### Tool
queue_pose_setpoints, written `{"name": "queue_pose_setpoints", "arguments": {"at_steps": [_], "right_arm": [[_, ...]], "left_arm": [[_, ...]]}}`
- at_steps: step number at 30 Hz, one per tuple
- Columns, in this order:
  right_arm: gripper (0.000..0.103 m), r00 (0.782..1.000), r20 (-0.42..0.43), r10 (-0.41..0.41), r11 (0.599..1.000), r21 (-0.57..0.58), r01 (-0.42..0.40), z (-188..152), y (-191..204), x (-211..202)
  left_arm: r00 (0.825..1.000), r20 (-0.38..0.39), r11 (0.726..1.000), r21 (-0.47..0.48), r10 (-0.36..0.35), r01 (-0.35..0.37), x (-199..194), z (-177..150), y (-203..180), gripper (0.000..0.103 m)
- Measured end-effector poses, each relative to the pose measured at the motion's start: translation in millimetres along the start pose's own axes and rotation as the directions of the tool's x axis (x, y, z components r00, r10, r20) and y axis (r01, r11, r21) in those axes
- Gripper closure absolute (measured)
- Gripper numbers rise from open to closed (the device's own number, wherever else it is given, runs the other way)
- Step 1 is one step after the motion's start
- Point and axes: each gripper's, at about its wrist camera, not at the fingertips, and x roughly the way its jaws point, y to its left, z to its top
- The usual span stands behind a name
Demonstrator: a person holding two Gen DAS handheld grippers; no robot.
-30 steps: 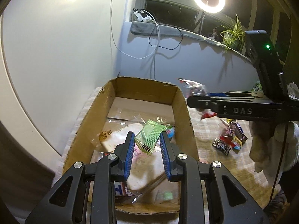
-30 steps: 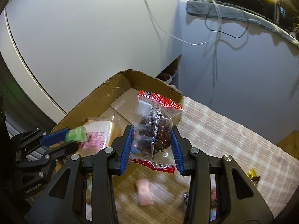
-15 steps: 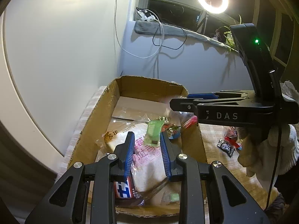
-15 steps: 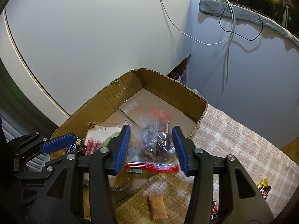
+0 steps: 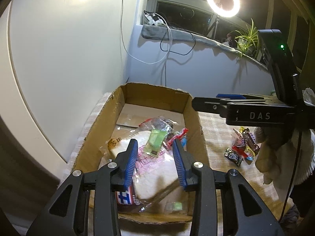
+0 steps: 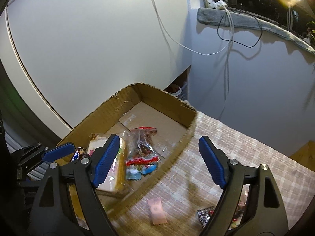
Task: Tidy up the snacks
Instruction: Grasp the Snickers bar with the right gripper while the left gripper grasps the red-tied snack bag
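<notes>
The cardboard box (image 5: 195,118) holds a bagged bread loaf (image 5: 153,169), a blue-and-white chocolate bar (image 5: 126,196) and small sweets. A green packet (image 5: 155,141) lies loose on the loaf, just beyond my left gripper (image 5: 155,147), whose jaws are opening with nothing pressed between them. A clear bag with red seals (image 6: 143,147) rests on the box floor (image 6: 157,118). My right gripper (image 6: 159,143) hovers over the box's right wall (image 6: 177,151), its jaws opening wide and empty. In the left wrist view the right gripper (image 5: 204,101) sits side-on above that wall.
A heap of wrapped sweets (image 5: 242,147) lies on the checked tablecloth (image 6: 236,147) right of the box, near a gloved hand (image 5: 275,153). A pink packet (image 6: 157,212) lies on the cloth by the box's near corner. Walls stand close behind the box; cables hang from the sill.
The left gripper let go of the green packet, which dropped onto the loaf. The right gripper carried the clear bag over the box, released it there, and its jaws spread wide.
</notes>
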Motion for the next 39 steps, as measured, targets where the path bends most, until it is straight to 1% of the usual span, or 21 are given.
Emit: {"name": "queue_pose_setpoints", "arguments": {"at_steps": [9,14,19,27,29,31,35,37,39], "right_arm": [[0.018,0.999,0.020,-0.042,0.999,0.022,0.042,-18.8,-29.6,-37.4],[0.018,0.997,0.023,-0.068,0.997,0.045,0.067,-32.9,-55.6,-59.6],[0.018,0.994,0.015,-0.108,0.992,0.074,0.107,-50.5,-85.9,-75.6],[0.018,0.989,-0.020,-0.148,0.982,0.114,0.149,-76.9,-123.7,-85.2],[0.021,0.988,-0.030,-0.153,0.980,0.124,0.156,-82.5,-131.3,-85.4],[0.028,0.987,-0.044,-0.157,0.978,0.134,0.161,-87.7,-139.6,-83.5],[0.034,0.985,-0.065,-0.159,0.974,0.152,0.167,-97.4,-152.4,-78.5],[0.042,0.986,-0.081,-0.149,0.973,0.166,0.161,-102.5,-160.0,-74.3],[0.046,0.986,-0.094,-0.140,0.973,0.171,0.155,-107.1,-164.7,-70.3]], "left_arm": [[0.999,0.007,0.999,0.005,-0.048,0.048,-4.7,-1.2,-25.2,0.068],[0.996,0.002,0.996,0.023,-0.088,0.088,-3.0,-2.6,-47.3,0.068],[0.992,-0.018,0.991,0.047,-0.123,0.124,3.2,-6.2,-71.6,0.068],[0.985,-0.061,0.983,0.075,-0.163,0.167,19.2,-11.6,-104.6,0.068],[0.983,-0.074,0.981,0.082,-0.171,0.176,24.7,-12.1,-112.4,0.068],[0.980,-0.085,0.979,0.086,-0.178,0.185,29.0,-13.0,-119.4,0.068],[0.975,-0.110,0.975,0.094,-0.192,0.202,39.6,-13.8,-132.0,0.068],[0.971,-0.127,0.972,0.098,-0.200,0.213,46.8,-13.9,-138.9,0.068],[0.969,-0.140,0.970,0.103,-0.205,0.220,52.8,-14.3,-144.6,0.068]]}}
